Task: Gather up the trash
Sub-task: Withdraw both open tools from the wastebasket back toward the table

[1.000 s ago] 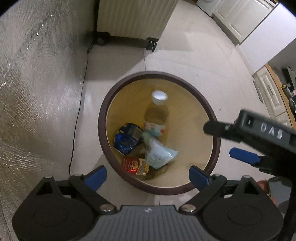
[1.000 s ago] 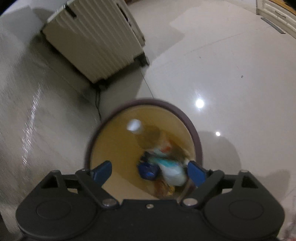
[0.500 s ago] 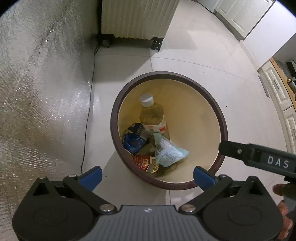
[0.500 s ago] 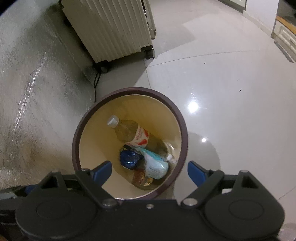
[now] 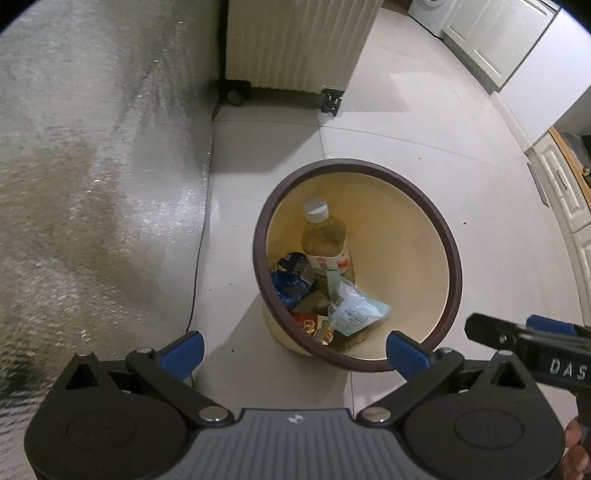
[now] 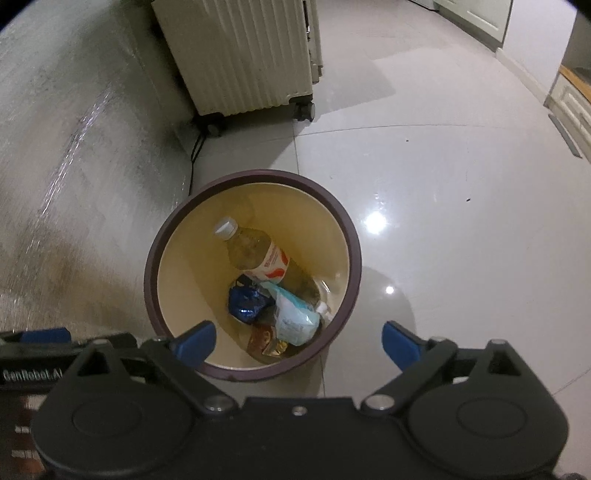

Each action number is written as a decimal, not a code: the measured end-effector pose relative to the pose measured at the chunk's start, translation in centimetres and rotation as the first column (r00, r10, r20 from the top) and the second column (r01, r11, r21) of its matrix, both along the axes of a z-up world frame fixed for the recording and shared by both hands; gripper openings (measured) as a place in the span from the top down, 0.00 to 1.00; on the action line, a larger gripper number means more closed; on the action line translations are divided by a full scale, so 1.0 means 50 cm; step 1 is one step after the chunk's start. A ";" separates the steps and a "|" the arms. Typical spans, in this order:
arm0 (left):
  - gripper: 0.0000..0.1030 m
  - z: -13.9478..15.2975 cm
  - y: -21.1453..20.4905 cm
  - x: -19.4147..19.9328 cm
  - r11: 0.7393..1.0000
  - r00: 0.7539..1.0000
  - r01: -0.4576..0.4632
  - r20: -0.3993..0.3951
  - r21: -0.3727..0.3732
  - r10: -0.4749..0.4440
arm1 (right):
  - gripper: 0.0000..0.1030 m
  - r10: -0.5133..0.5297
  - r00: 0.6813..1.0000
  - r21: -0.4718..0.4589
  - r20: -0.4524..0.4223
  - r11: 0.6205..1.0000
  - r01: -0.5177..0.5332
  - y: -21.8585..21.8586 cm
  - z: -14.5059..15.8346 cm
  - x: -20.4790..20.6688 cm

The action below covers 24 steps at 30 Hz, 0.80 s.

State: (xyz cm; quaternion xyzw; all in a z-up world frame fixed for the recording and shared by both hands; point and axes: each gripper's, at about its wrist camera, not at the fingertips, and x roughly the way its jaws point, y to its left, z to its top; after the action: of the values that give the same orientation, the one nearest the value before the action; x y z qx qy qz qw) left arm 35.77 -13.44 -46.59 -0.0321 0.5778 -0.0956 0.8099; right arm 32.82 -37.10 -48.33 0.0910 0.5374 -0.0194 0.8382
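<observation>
A round trash bin with a dark brown rim [image 5: 456, 266] [image 6: 356, 251] and tan inside stands on the tiled floor. In it lie a plastic bottle with a white cap [image 5: 325, 240] [image 6: 258, 254], a blue wrapper [image 5: 291, 282] [image 6: 247, 302], a pale teal packet [image 5: 354, 308] [image 6: 295, 317] and a red wrapper [image 5: 304, 323] [image 6: 264, 338]. My left gripper [image 5: 295, 350] is open and empty above the bin's near edge. My right gripper [image 6: 299, 341] is open and empty, also above the bin; it shows in the left wrist view [image 5: 524, 339] at the right.
A cream ribbed radiator on wheels [image 5: 295, 40] [image 6: 243, 55] stands behind the bin, with a black cable [image 5: 199, 236] running along the floor. A silvery textured surface [image 5: 74, 147] fills the left. White cabinets [image 5: 498, 33] stand at the far right.
Both grippers have risen and pulled back from the bin, so it looks smaller and further off. The teal packet now rests on the other trash. Both stay open.
</observation>
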 end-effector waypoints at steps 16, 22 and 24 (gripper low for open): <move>0.00 0.104 0.021 -0.078 1.000 0.999 -0.003 0.037 0.008 0.002 | 0.00 -0.006 0.998 -0.062 0.062 0.998 0.009 -0.001 0.116 -0.092; 0.00 0.181 0.017 -0.130 1.000 0.993 0.024 0.113 0.013 -0.025 | 0.00 -0.038 0.992 -0.079 0.123 0.996 0.048 -0.013 0.186 -0.159; 0.00 0.217 0.017 -0.150 0.999 0.988 0.033 0.151 0.005 -0.033 | 0.00 -0.052 0.987 -0.086 0.154 0.994 0.066 -0.020 0.217 -0.184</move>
State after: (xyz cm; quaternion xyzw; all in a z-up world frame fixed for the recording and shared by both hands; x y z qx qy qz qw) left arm 28.28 -12.61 -35.72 -0.0140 0.5154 -0.1103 0.8497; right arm 23.60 -38.12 -37.46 0.0697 0.4679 -0.0618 0.8789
